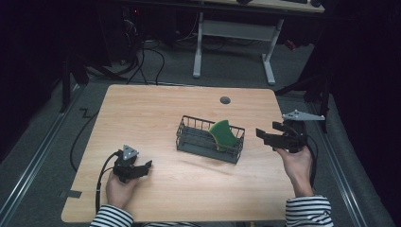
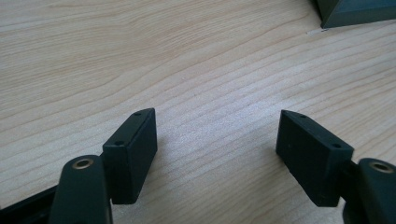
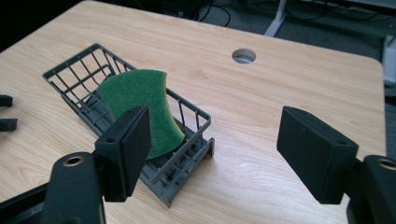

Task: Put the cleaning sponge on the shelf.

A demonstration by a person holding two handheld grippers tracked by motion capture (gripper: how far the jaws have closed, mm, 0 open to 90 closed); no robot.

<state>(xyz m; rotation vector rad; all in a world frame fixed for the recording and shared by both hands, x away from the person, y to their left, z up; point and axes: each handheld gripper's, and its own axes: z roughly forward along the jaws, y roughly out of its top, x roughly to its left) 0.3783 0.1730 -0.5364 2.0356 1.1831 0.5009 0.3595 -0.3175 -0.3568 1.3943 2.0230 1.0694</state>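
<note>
A green sponge (image 1: 223, 134) with a yellow underside leans inside a dark grey wire basket (image 1: 191, 140) at the middle of the wooden table; the right gripper view shows the sponge (image 3: 140, 105) propped against the basket's near end (image 3: 187, 161). My right gripper (image 1: 263, 135) hovers to the right of the basket, open, with nothing between its jaws (image 3: 212, 149). My left gripper (image 1: 146, 166) rests low over the table near the front left, open and empty (image 2: 217, 149).
A round cable hole (image 1: 225, 100) sits in the table behind the basket. A corner of the basket (image 2: 355, 11) shows at the top right of the left gripper view. Beyond the table stand a white desk frame (image 1: 234, 38) and floor cables.
</note>
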